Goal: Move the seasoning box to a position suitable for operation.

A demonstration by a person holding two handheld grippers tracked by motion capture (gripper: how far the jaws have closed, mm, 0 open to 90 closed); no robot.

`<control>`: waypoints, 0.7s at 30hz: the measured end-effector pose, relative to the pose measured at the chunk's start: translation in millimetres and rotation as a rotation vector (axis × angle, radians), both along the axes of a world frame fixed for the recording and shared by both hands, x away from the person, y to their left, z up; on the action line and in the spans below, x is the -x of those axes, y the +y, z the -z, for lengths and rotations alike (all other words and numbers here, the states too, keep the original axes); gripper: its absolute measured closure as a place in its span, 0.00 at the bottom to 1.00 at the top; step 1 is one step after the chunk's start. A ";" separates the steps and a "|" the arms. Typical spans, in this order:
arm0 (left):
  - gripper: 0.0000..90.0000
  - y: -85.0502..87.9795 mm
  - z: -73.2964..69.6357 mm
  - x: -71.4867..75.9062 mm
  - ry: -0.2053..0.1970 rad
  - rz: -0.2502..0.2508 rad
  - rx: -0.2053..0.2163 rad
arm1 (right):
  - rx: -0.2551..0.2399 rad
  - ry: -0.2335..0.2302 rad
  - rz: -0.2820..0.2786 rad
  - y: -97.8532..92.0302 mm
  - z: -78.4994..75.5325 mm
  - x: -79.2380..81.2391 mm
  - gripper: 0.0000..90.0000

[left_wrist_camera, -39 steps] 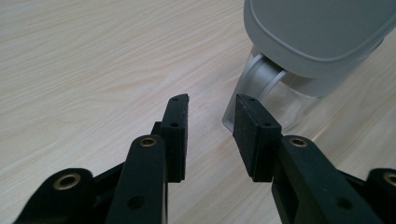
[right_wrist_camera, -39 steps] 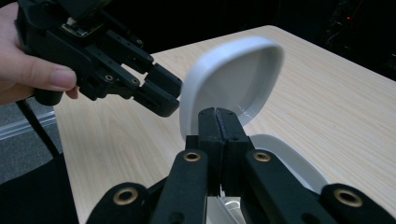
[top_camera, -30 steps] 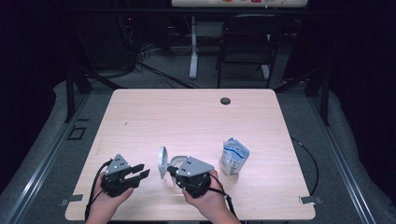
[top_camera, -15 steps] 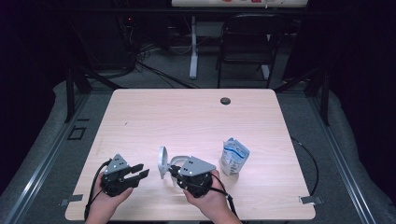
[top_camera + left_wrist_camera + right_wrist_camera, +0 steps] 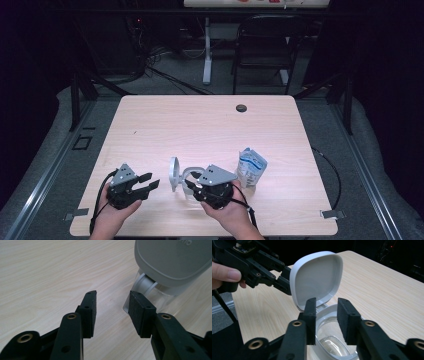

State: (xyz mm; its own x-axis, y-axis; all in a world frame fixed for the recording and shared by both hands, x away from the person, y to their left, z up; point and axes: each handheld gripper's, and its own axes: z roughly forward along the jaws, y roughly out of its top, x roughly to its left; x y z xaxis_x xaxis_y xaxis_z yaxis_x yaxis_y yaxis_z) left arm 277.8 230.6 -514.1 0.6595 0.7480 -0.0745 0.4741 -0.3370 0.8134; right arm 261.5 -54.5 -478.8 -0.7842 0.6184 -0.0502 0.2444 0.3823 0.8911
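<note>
A small clear container [image 5: 194, 171] with a white rim stands near the table's front edge, its grey-white lid [image 5: 173, 173] hinged upright. My right gripper [image 5: 190, 181] is open over the container's mouth [image 5: 334, 341]; its jaws have just been opening, with the rim below them and no pad pressing on it. The lid's hollow inside [image 5: 317, 277] faces that gripper. My left gripper [image 5: 152, 181] is open just behind the lid's back [image 5: 172, 260], its jaws also just opening, with bare table between them. The left gripper [image 5: 274, 280] appears beyond the lid in the right gripper view.
A blue-and-white pouch [image 5: 251, 167] stands to the right of the container. The wooden table [image 5: 200, 125] has a dark cable hole [image 5: 241, 108] near its far edge. A chair [image 5: 260, 45] and cables lie beyond the table on the dark floor.
Both hands stay where they were and the lid stands upright as before. The right gripper's jaws look slightly wider apart.
</note>
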 end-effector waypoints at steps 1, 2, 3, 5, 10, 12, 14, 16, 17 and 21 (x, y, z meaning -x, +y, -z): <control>0.64 0.4 -1.3 -0.2 0.001 0.005 0.000 | 0.002 -0.002 0.001 -0.9 -0.4 0.0 0.74; 0.63 0.4 -2.3 -0.2 -0.001 0.003 -0.003 | 0.003 -0.007 0.005 -2.3 -0.8 0.2 0.72; 0.63 0.3 -2.8 -0.5 -0.006 0.003 0.002 | -0.007 -0.008 0.008 -3.3 -1.1 0.2 0.70; 0.62 1.1 -4.4 -0.9 -0.011 0.002 0.005 | -0.010 -0.010 0.011 -6.4 -2.5 0.0 0.69; 0.61 3.4 -8.0 -2.1 -0.012 -0.004 0.003 | -0.019 -0.020 0.033 -16.7 -7.7 0.6 0.68; 0.61 3.8 -8.4 -3.1 -0.013 -0.005 0.012 | -0.023 -0.024 0.043 -21.4 -10.2 0.5 0.68; 0.61 4.4 -9.1 -4.1 -0.008 -0.005 0.011 | -0.030 -0.020 0.051 -27.8 -13.5 0.3 0.68; 0.61 4.9 -9.5 -4.8 -0.003 -0.005 0.009 | -0.034 -0.024 0.062 -32.7 -15.5 0.3 0.68; 0.61 5.4 -9.8 -5.7 -0.001 -0.006 0.012 | -0.038 -0.023 0.068 -35.8 -16.7 0.1 0.68; 0.61 7.3 -10.9 -7.2 0.001 -0.014 0.018 | -0.045 -0.023 0.090 -45.5 -20.3 -0.3 0.68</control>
State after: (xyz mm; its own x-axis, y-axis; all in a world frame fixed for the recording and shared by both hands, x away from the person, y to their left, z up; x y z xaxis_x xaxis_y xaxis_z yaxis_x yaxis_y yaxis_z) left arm 285.0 238.0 -503.2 0.6488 0.7558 -0.0888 0.4792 -0.3152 0.8191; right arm 261.8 -100.1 -458.5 -0.7243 0.6884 -0.0376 0.2557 0.3188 0.9127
